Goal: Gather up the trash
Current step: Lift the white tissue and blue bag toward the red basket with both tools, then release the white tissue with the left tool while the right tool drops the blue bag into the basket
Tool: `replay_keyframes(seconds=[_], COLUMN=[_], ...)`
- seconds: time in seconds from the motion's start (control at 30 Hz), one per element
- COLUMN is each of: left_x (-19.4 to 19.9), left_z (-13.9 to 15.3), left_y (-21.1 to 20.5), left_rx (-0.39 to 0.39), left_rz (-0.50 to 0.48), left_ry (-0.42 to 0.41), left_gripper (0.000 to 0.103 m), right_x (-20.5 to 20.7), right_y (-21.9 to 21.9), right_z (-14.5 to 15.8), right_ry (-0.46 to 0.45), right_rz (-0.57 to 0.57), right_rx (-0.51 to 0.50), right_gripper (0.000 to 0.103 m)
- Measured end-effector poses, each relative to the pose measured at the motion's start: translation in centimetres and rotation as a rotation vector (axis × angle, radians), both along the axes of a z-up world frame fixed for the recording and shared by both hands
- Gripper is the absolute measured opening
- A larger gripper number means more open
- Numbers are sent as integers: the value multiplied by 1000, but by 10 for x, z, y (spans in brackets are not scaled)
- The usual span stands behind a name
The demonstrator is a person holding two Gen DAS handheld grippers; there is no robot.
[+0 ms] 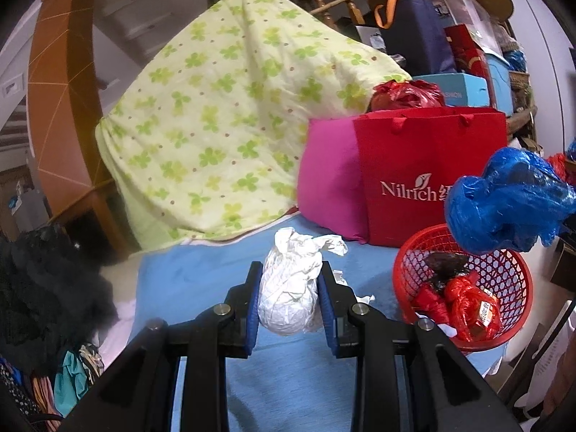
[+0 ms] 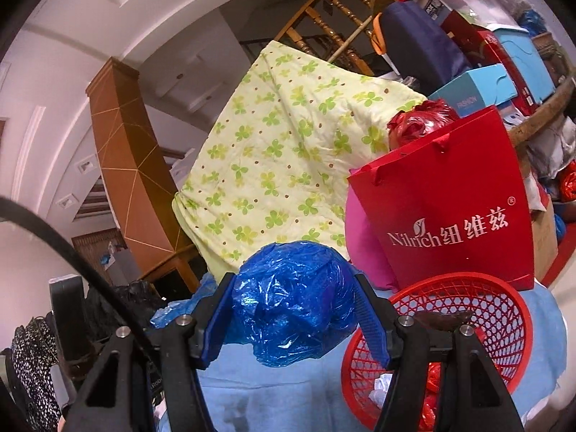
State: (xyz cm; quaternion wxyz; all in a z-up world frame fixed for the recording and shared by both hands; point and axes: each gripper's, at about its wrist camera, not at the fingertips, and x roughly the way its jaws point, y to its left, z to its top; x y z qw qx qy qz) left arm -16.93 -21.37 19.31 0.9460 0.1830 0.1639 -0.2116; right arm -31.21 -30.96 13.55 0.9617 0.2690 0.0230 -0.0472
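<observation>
My left gripper (image 1: 289,277) is shut on a crumpled white paper wad (image 1: 291,288) and holds it just above the light blue sheet (image 1: 190,284). My right gripper (image 2: 293,289) is shut on a crumpled blue plastic bag (image 2: 288,302), held up left of the red mesh basket (image 2: 504,309). The same blue bag (image 1: 511,201) hangs above the basket (image 1: 504,277) in the left wrist view. The basket holds red wrappers (image 1: 464,302) and a dark scrap (image 1: 446,262).
A red Nilrich paper bag (image 1: 424,165) and a pink cushion (image 1: 327,176) stand behind the basket. A green clover-print quilt (image 1: 223,108) is piled at the back. Boxes and bags are stacked at the right rear (image 1: 464,46). Dark clothing (image 1: 43,284) lies at the left.
</observation>
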Motion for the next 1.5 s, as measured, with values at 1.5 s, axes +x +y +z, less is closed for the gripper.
replay_keyframes(seconds=[1.5], left_x=[-23], left_z=[-34], left_y=[-86], left_rx=[134], left_rz=[-166], left_ry=[32], left_gripper=[31], right_x=[-29], right_y=[-72], right_z=[-43], right_ry=[28], right_rz=[-109], right_rx=[185], right_gripper=[68])
